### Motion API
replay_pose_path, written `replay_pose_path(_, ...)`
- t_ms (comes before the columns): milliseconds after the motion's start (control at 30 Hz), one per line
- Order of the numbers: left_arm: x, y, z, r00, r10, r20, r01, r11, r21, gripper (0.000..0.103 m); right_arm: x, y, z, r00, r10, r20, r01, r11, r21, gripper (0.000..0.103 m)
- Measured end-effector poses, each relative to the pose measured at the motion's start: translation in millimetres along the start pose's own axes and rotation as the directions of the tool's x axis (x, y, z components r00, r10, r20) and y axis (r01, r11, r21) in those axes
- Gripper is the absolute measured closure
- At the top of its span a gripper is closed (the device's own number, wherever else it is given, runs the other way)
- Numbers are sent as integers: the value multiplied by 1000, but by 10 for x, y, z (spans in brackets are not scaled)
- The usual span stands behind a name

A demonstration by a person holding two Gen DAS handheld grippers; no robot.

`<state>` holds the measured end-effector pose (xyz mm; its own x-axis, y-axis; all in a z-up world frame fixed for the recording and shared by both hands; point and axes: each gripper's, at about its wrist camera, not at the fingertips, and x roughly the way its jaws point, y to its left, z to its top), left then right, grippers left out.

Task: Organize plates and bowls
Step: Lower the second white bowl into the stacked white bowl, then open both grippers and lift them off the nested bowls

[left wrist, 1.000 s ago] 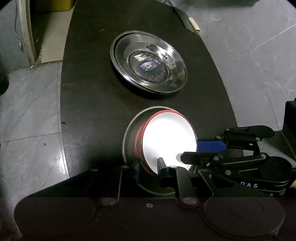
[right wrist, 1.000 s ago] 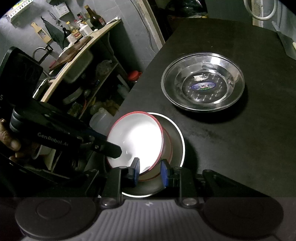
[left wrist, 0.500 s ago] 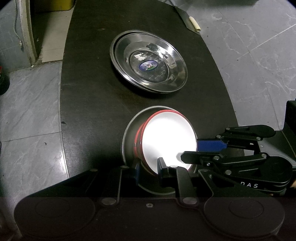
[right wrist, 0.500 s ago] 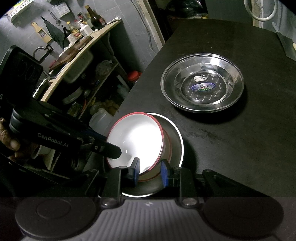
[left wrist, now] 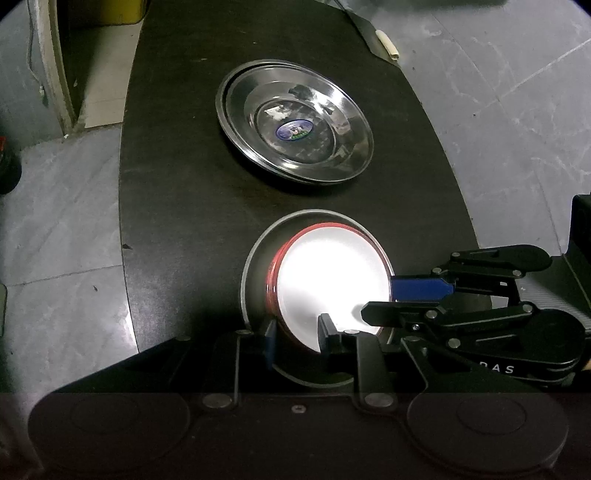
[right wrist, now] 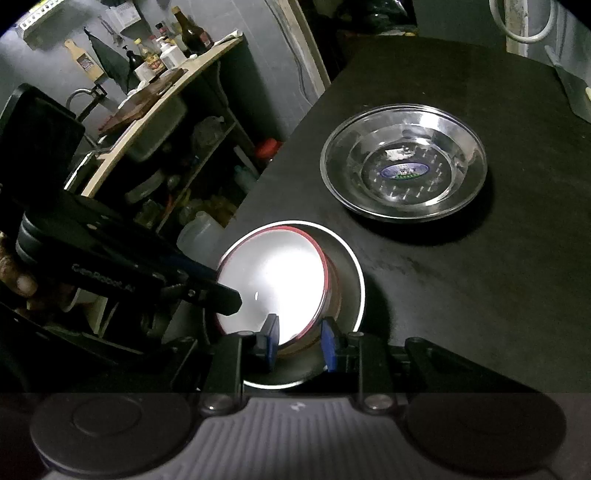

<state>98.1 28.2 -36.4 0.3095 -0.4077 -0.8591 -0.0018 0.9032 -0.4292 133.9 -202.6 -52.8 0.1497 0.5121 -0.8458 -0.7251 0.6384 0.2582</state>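
A: Bowl [left wrist: 332, 284] first: where do you have it?

B: Your red-rimmed white bowl sits tilted inside a grey metal bowl [left wrist: 258, 266] at the near end of the black table [left wrist: 177, 184]. Your left gripper [left wrist: 295, 338] is closed on its near rim, one finger inside and one outside. Your right gripper [right wrist: 300, 341] pinches the rim on its own side the same way.

A: Any writing you can read?

B: On the left gripper's body, seen from the right wrist, white letters spell "GenRobot.AI" [right wrist: 101, 278]. On the right gripper's body, seen from the left wrist, only "DAS" [left wrist: 496, 369] shows. The steel plate [left wrist: 295, 122] farther along the table has an oval blue sticker [left wrist: 293, 131] in its middle; its print is too small to read. A second rim shows under that plate at its far left edge.

A: And the room?

B: The table is dark and matte with a rounded edge, standing on pale grey marbled floor tiles [left wrist: 62, 221]. Beside you on the left, a wooden counter [right wrist: 166, 99] holds bottles [right wrist: 188, 33] and a cutting board [right wrist: 79, 61] hangs on the wall, with cluttered shelves [right wrist: 192, 177] underneath.
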Motion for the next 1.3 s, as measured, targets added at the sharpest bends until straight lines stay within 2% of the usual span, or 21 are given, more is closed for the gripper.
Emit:
replay_pose_path(633,-59,-77,-22,999,29,20,-30,999,27,74,-20,-16,-15,1000,-1,8,1,1000,-10,74)
replay_pose_path(1167,-119,-155,-30,997,60,44,-63,997,55,74,-95,-25,-44,999,-6,49,7,1000,-21,68)
replay_pose_path(1267,-167,-159,-24,996,71,57,-74,996,56,70,-149,-14,-38,997,-9,74,11,1000,-23,67)
replay_pose_path(1300,-189,-158,-22,995,74,62,-77,996,52,68,-174,-14,-39,996,-10,86,11,1000,-20,64)
